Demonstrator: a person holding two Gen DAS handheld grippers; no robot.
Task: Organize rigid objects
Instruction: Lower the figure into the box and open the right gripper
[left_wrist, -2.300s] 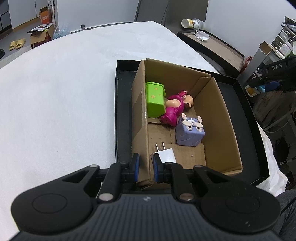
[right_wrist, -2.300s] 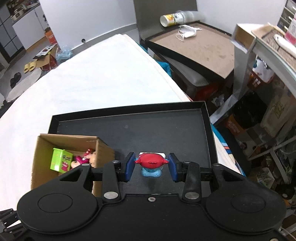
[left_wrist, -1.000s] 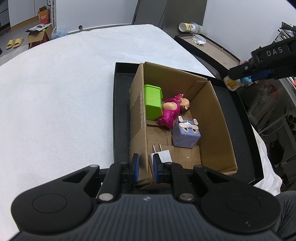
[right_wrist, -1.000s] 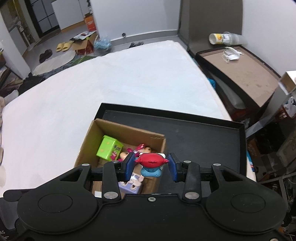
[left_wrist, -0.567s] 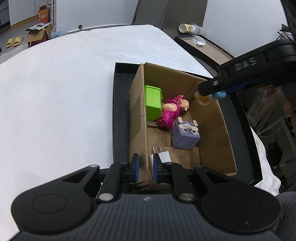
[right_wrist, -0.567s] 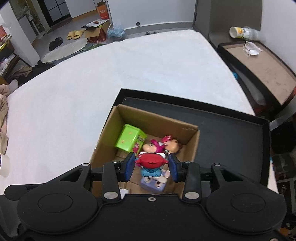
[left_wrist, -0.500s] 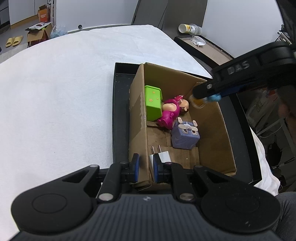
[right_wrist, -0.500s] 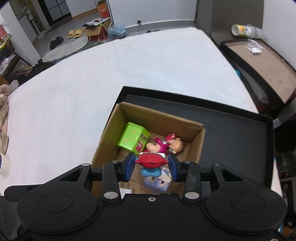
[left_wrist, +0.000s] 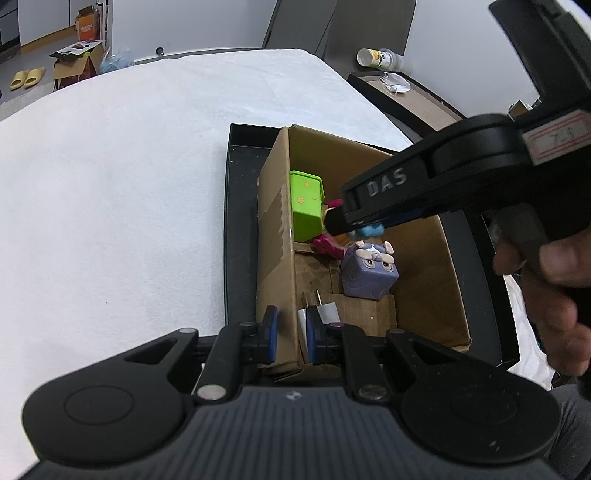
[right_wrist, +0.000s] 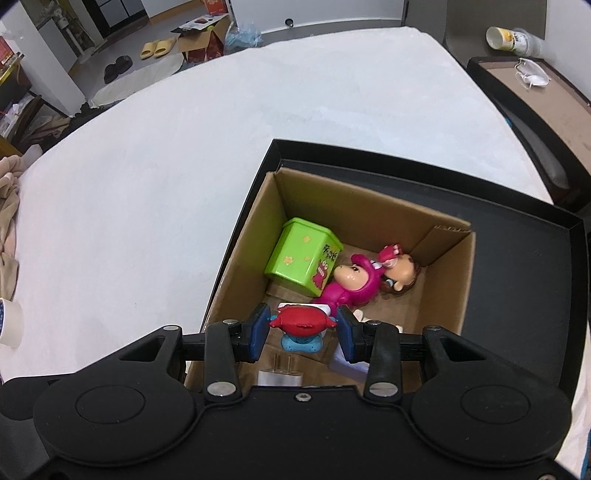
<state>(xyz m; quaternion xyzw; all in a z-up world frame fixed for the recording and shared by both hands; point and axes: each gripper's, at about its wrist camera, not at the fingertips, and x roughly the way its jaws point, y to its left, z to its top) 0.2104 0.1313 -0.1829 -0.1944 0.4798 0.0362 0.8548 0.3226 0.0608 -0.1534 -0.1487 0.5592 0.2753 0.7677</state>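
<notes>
An open cardboard box (left_wrist: 275, 236) (right_wrist: 243, 266) stands in a black tray (left_wrist: 240, 206) (right_wrist: 517, 236). Inside lie a green box (left_wrist: 306, 205) (right_wrist: 303, 258), a pink figure (right_wrist: 351, 284), a purple cube toy (left_wrist: 369, 271) and a white plug (left_wrist: 327, 312) (right_wrist: 280, 374). My left gripper (left_wrist: 291, 334) is shut on the box's near left wall. My right gripper (right_wrist: 301, 328) is shut on a red and blue toy (right_wrist: 303, 325) (left_wrist: 371, 230) and hangs over the box's inside, above the pink figure and the cube. A hand (left_wrist: 546, 280) holds that gripper at the right.
The tray rests on a white cloth-covered surface (left_wrist: 129, 184) (right_wrist: 166, 166). A low black-framed table (right_wrist: 546, 103) with a cup (right_wrist: 513, 37) and a face mask stands beyond the far right corner. A paper cup (right_wrist: 9, 325) sits at the left edge.
My right gripper has come left and down with the toy, from over the tray's right side to above the inside of the box. The left gripper has kept still on the box wall.
</notes>
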